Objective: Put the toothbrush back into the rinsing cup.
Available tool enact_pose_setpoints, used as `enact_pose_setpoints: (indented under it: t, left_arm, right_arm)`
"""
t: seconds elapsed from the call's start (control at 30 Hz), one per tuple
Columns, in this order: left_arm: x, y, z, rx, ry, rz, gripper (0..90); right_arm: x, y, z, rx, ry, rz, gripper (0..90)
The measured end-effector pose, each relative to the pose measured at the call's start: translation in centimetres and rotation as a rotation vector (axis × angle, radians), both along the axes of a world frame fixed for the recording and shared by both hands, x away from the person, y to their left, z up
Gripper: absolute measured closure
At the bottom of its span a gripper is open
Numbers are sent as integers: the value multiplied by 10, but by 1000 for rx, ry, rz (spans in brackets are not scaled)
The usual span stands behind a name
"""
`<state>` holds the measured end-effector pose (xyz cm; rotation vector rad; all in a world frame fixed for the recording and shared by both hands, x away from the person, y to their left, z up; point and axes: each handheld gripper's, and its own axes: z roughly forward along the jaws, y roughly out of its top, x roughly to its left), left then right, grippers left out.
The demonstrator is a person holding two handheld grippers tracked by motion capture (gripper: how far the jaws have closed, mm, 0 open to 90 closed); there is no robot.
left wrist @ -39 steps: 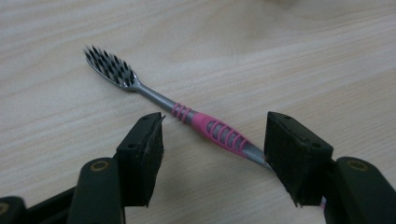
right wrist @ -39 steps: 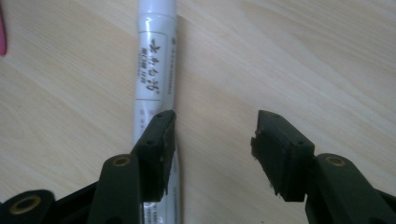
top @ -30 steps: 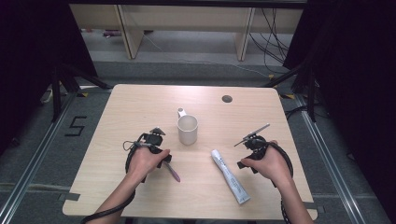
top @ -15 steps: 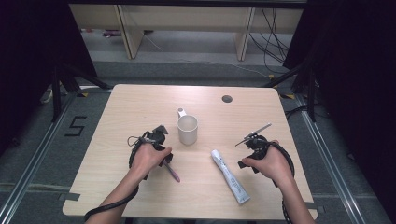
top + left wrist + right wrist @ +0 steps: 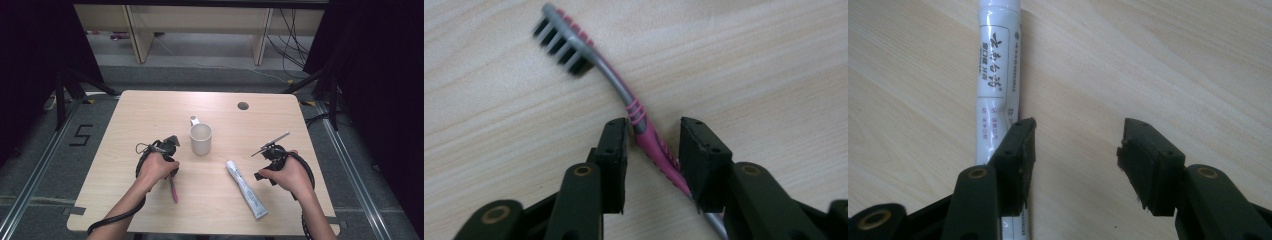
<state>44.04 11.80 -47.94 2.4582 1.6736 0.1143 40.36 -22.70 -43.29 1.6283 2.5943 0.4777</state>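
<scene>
1. The toothbrush [image 5: 644, 132] lies on the table [image 5: 140, 115] where it lay a second ago; what differs is the left gripper [image 5: 653, 142], whose jaws have just been closing around the handle, which sits between them. In the left gripper view one pad looks to meet the pink grip near the ribbed neck and the other meets it lower down, though a slim gap shows in places, so a firm clamp cannot be told.

2. The toothbrush has a grey neck and head, dark bristles (slightly blurred) and a pink handle with raised pink ribs where grey passes into pink.

3. In the high view the toothbrush [image 5: 173, 187] lies at the front left of the table, just under the left hand [image 5: 156, 167]. Its long axis runs nearly front to back, with the pink handle end toward the person; the head is hidden beneath the hand. In the left gripper view it runs diagonally, head at upper left, bristles facing down-left along the wood.

4. The white mug [image 5: 200, 137] stands upright near the table's middle, right of the left hand and apart from it.

5. The toothpaste tube [image 5: 246, 188] lies front right, slanted, cap end toward the mug.

6. The right gripper [image 5: 1075, 145] holds its jaws apart over bare wood, one jaw just over the tube's edge [image 5: 995, 80], gripping nothing; it sits as it did before.
</scene>
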Motion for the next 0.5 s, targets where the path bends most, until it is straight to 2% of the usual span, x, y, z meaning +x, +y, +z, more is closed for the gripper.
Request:
enact_pose_setpoints:
  t: [0.07,0.1,0.2,0.23,0.33,0.37,0.4,0.43,0.5]
  left_arm:
    - [0,1,1,7,14,-28,674]
    - [0,2,1,8,15,-36,687]
    - [-1,3,0,1,-3,-55,725]
    - [0,4,1,11,15,-74,736]
    - [-1,5,1,14,16,-96,768]
    - [-2,5,-1,0,-2,-105,781]
    - [-2,5,-1,0,-2,-105,786]
    - [-2,7,0,10,3,-132,790]
    - [-3,9,-1,-1,-13,-163,794]
  right_arm:
    - [0,1,1,-8,15,-6,485]
    - [0,1,-1,7,-4,5,484]
    - [0,2,0,-1,4,-6,485]
    - [0,3,0,-2,3,-5,485]
    - [0,2,0,-3,2,0,485]
    - [0,2,0,-2,2,-1,485]
    - [0,2,0,-2,2,-1,485]
    - [0,2,0,2,9,-4,485]
    - [0,2,-1,4,2,-7,485]
